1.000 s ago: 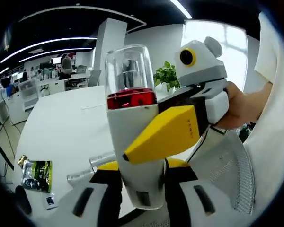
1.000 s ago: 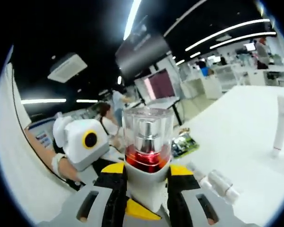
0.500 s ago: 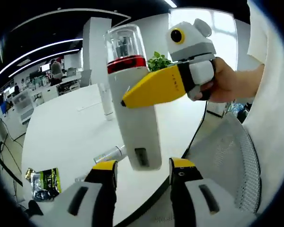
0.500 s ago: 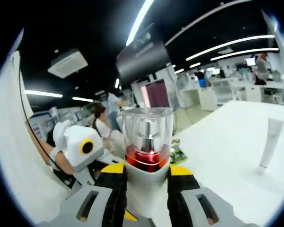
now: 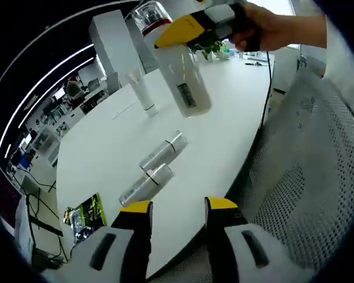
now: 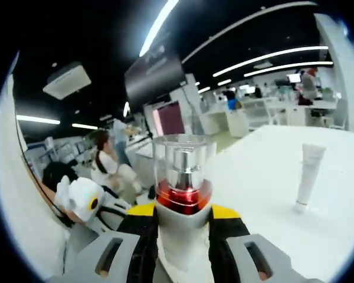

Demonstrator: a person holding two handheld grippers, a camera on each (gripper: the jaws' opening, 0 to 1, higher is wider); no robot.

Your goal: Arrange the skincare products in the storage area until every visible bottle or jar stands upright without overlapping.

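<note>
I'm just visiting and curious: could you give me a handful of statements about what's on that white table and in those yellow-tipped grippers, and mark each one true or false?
1. The right gripper is shut on the white pump bottle with a red band and clear cap. True.
2. The left gripper is holding a bottle. False: its jaws are open with nothing between them.
3. Two silvery clear bottles stand upright on the white round table. False: both lie on their sides.
4. A white tube stands upright on the table. True.
5. A green packet lies near the table's edge. True.
6. The pump bottle rests on the table. False: it is held in the air above it.
</note>
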